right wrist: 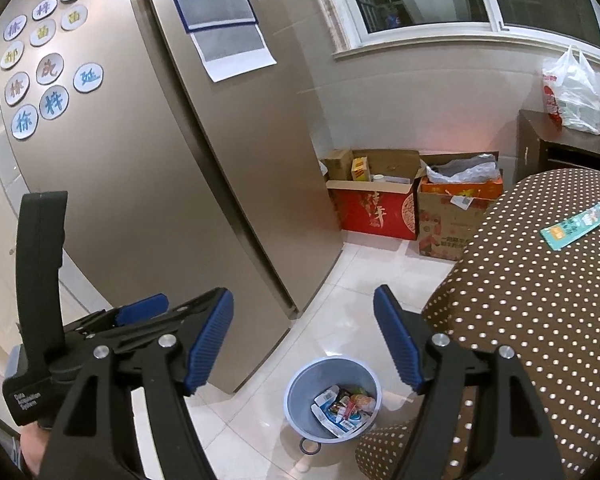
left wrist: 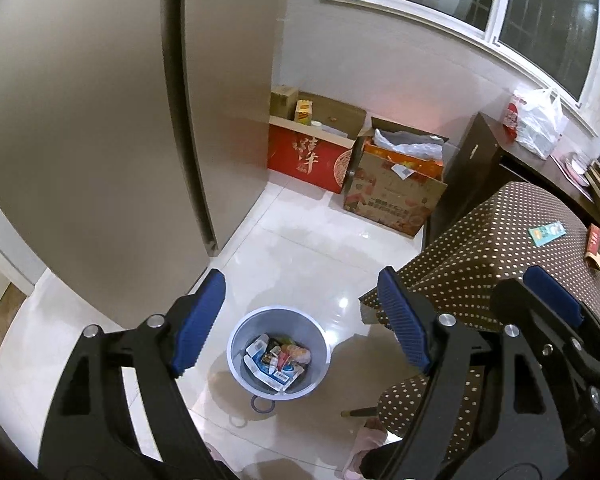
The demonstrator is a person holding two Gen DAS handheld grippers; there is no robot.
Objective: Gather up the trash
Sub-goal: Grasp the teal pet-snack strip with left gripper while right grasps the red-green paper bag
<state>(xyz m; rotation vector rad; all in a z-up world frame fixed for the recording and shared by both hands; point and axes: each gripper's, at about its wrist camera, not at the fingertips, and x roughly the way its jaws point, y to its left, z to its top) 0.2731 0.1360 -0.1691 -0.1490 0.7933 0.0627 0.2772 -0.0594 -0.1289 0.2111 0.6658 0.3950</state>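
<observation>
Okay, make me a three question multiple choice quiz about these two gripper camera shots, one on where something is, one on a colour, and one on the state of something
1. Where does the trash bin stand?
A. On the dotted tablecloth
B. On the floor, between the fridge and the table
C. Inside the red box

2. What colour are the pads on the left gripper?
A. Blue
B. Orange
C. White

3. How do the jaws of the right gripper stand?
A. Shut on a wrapper
B. Shut with nothing between them
C. Open with nothing between them

Answers:
1. B, the bin sits on the pale floor tiles, with the fridge on one side and the dotted tablecloth on the other.
2. A, both ribbed pads show blue against black arms.
3. C, the right wrist view shows a wide gap through which the floor and bin are visible.
</observation>
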